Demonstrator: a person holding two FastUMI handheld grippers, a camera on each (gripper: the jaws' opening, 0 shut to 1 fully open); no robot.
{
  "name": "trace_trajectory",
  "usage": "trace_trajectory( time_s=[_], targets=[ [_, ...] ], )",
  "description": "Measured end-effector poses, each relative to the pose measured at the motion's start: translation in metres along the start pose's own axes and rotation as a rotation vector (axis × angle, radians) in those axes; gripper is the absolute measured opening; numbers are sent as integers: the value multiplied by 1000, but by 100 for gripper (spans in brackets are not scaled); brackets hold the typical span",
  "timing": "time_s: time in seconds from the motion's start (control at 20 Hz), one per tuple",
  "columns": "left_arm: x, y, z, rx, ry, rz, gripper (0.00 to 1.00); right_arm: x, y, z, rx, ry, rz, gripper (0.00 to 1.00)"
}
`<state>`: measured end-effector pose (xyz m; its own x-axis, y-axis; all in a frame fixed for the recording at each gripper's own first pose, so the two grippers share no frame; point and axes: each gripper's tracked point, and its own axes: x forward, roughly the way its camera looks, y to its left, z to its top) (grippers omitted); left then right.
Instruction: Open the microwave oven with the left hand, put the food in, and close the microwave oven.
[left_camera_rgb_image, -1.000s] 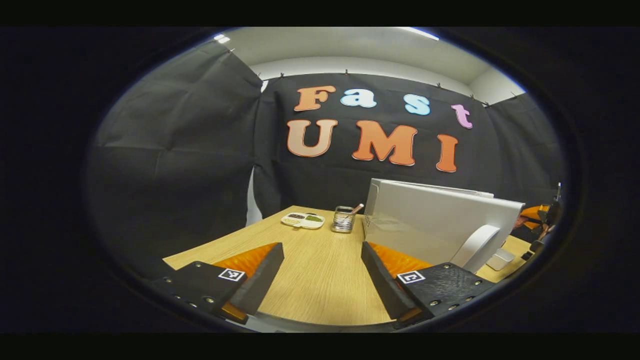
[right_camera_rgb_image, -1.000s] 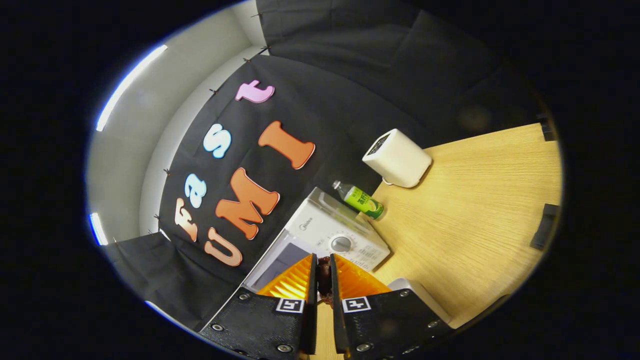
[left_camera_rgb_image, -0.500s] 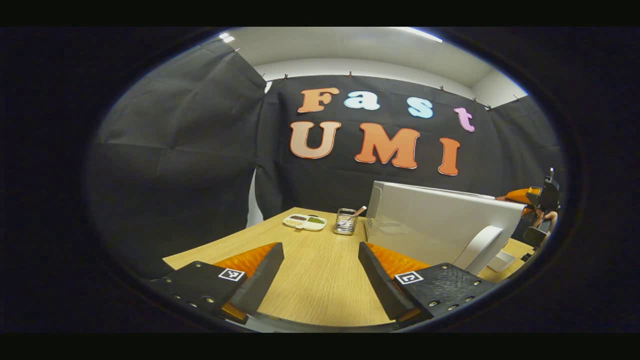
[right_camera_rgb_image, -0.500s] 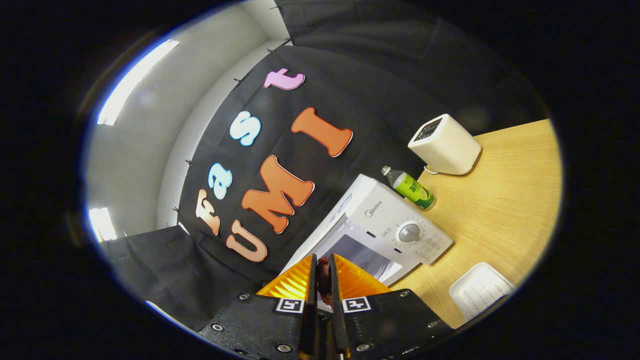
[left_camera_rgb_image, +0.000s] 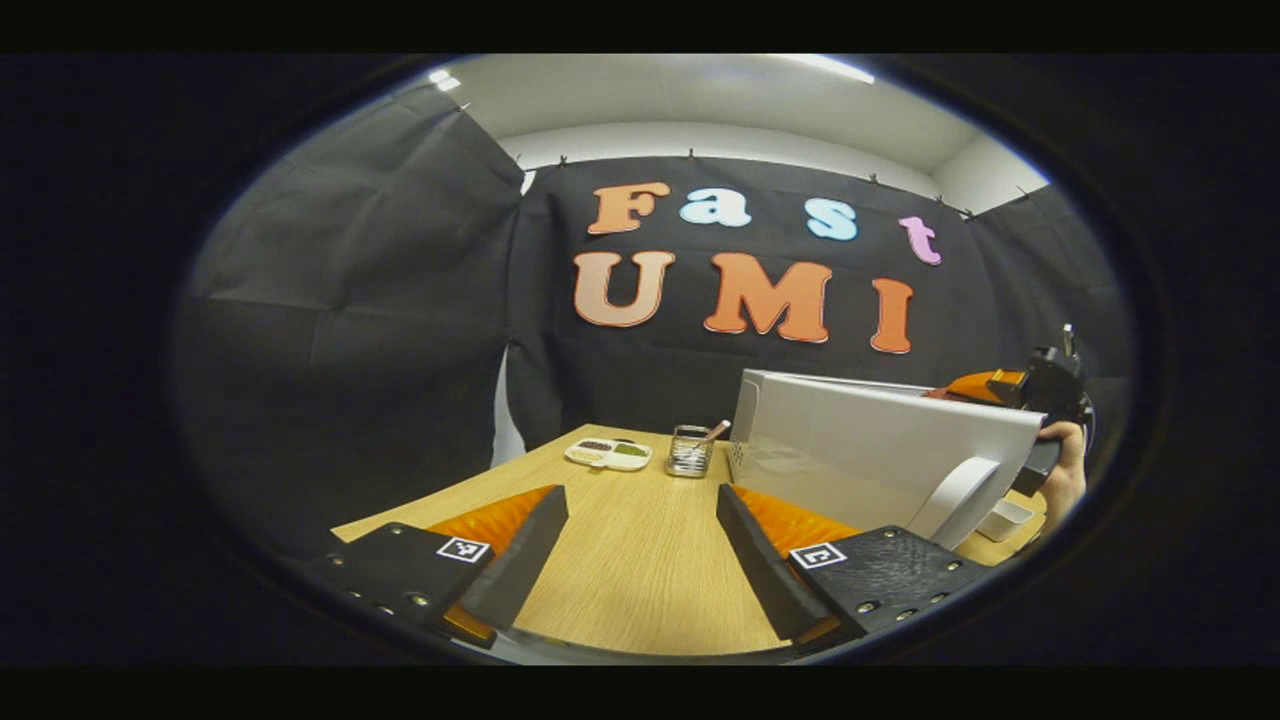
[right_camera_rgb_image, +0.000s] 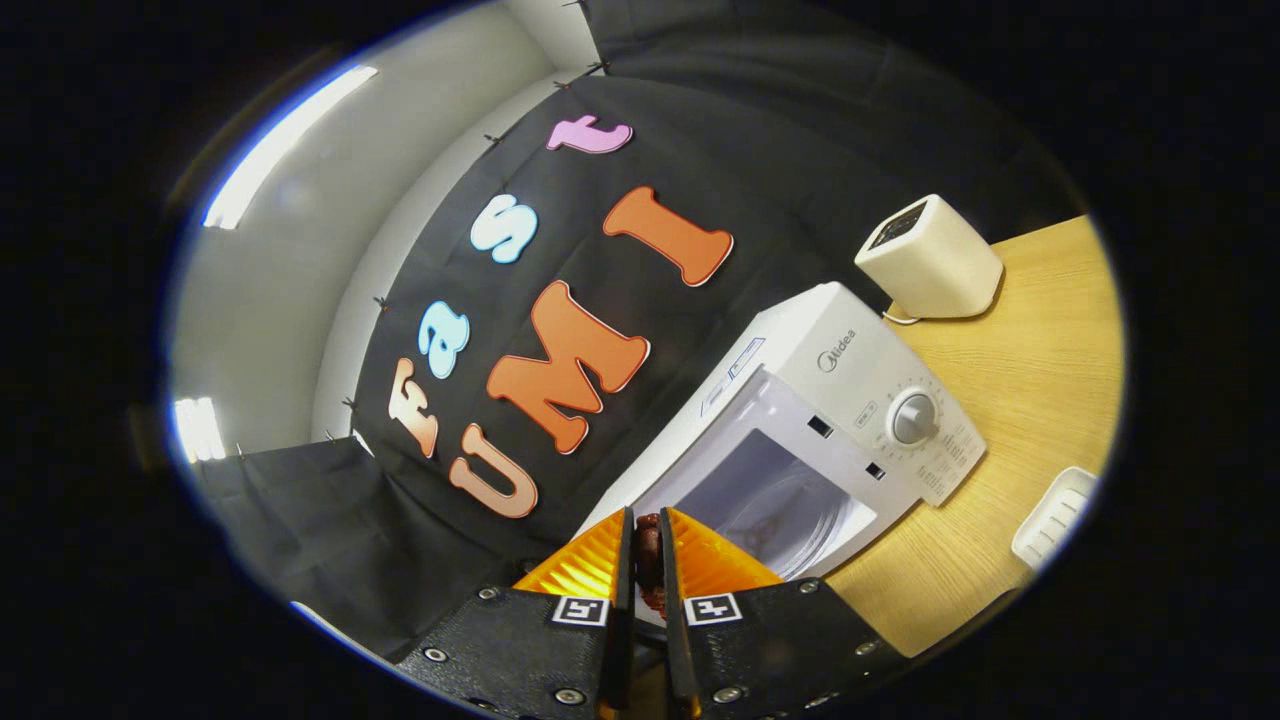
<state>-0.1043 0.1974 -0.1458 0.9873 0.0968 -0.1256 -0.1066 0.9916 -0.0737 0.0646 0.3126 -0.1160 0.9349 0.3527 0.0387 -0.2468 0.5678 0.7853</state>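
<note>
Wooden table (left_camera_rgb_image: 640, 560) in a booth. The left gripper (left_camera_rgb_image: 640, 550) is hovering released over bare tabletop, beside the open microwave door (left_camera_rgb_image: 880, 455). The right gripper (right_camera_rgb_image: 645, 570) is clenching dark food (right_camera_rgb_image: 648, 560) before the microwave oven (right_camera_rgb_image: 800, 440), whose cavity is standing open, facing it.

The microwave oven (left_camera_rgb_image: 880, 450) is seen close from behind its open door in the left gripper view, low over the worktop (left_camera_rgb_image: 640, 560); its open cavity (right_camera_rgb_image: 775, 495) is faced, rolled sideways, in the right gripper view.
</note>
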Motion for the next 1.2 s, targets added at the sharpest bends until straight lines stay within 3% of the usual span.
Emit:
trace_trajectory(
  time_s=[0.3,0.7,0.95,1.2],
  targets=[
    [3,10,3,-3,-4,21,92,38,-2,-41,18,32,-48,13],
    [10,16,4,-5,-10,52,92,100,-35,-75,-76,20,-168,13],
    [17,23,7,1,-12,67,92,122,-52,-84,-99,27,-210,13],
    [20,17,-1,-12,-1,61,92,138,-76,-75,-215,19,-257,16]
  ],
)
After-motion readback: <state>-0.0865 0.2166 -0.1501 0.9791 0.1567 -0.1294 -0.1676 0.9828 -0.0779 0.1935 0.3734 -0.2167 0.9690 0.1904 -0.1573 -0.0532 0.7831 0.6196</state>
